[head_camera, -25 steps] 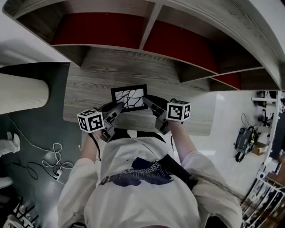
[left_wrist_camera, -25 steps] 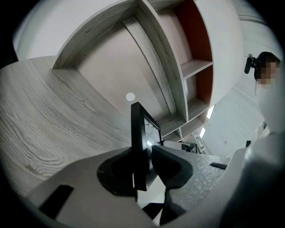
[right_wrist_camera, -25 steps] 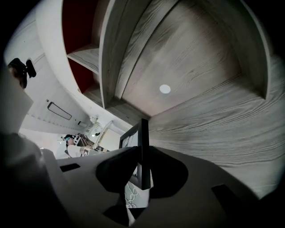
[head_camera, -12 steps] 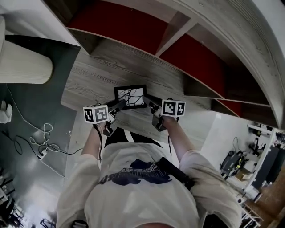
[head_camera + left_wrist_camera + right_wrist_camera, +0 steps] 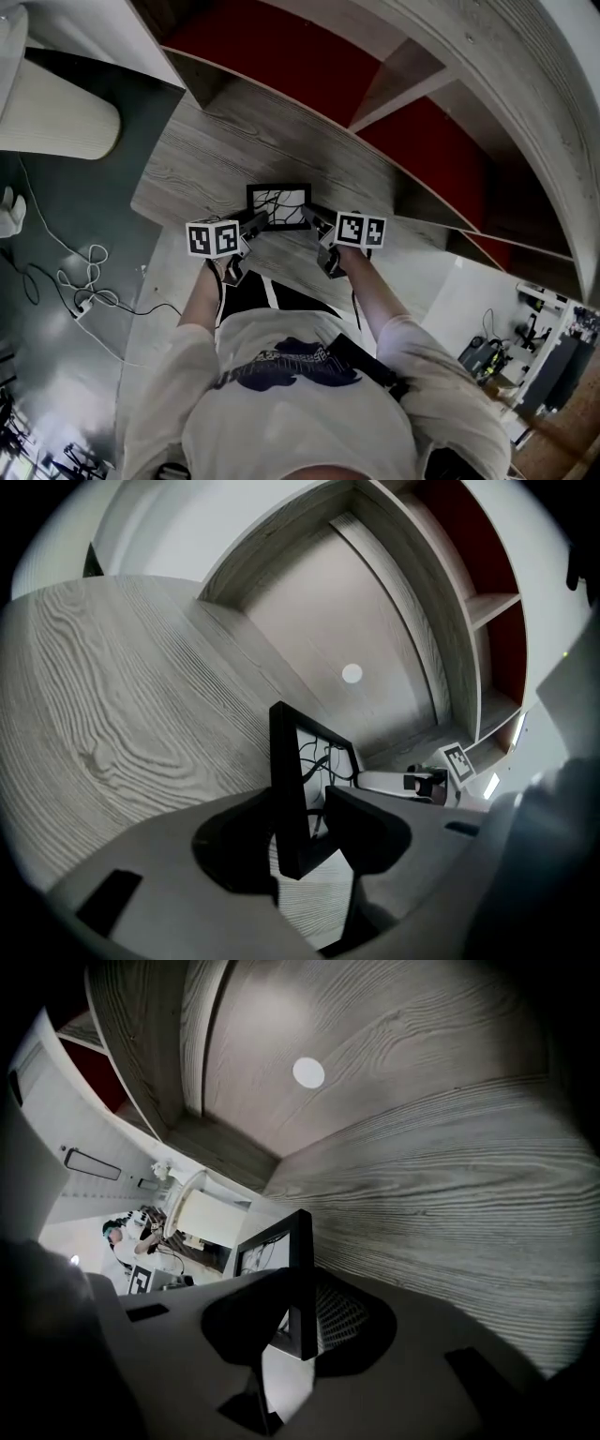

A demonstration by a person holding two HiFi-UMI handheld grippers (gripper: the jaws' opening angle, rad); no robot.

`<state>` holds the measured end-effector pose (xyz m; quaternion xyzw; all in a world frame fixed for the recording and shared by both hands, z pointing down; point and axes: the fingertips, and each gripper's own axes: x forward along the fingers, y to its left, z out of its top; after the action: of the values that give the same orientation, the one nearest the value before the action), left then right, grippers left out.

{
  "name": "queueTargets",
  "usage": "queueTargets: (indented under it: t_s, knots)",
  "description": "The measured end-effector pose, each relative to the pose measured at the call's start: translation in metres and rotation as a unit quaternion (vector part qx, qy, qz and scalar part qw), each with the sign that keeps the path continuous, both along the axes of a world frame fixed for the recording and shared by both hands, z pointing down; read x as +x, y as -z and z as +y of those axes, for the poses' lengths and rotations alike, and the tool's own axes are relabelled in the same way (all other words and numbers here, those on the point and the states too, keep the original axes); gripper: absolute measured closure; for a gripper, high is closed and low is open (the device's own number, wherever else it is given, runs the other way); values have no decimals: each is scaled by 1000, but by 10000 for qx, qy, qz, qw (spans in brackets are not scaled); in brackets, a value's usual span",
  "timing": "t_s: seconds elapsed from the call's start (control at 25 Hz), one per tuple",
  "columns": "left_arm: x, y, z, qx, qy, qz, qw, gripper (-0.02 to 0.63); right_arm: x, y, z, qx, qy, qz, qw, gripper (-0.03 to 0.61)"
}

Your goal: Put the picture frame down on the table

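Since the earlier frame the left gripper (image 5: 251,223) has been drawing in toward the frame (image 5: 278,206), its marker cube now sitting higher and nearer the middle of the head view, and its jaws have just been opening. The frame is standing upright near the front edge of the table (image 5: 216,159). Whether its bottom edge is touching the wood cannot be told.

In the left gripper view the jaws are standing wide, with the frame's (image 5: 292,789) side edge between them and a gap showing at the right-hand pad. In the right gripper view the right gripper (image 5: 295,1321) is clamping narrowly on the frame's (image 5: 298,1279) other side edge, both pads pressing on it.

In the head view the left gripper is lying at 8 o'clock from the frame and the right gripper (image 5: 314,217) at 4 o'clock. Red-backed shelves (image 5: 272,52) are running across at 12 o'clock. The person's white shirt (image 5: 300,394) is filling 6 o'clock, and a cable (image 5: 80,281) is trailing over the floor at 8 o'clock.
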<state>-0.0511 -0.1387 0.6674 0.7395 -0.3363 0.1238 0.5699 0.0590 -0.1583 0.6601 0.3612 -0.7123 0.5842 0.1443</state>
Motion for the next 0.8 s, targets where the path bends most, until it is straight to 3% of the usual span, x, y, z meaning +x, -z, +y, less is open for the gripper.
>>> queueTargets:
  t_s: [0.44,0.64,0.8]
  knots:
    - [-4,-13,-1,42,-88,-556,9984,449,0,-17,1,-69,10,73,9999,500]
    - [-7,-15,-2,35,-202,-1003,9947,442,-2,-22,1,-101,76,141,9998,500]
    - [-14,-24,2,135,-591,-1565,9858,442,-5,-27,1,-144,184,321,9992,500]
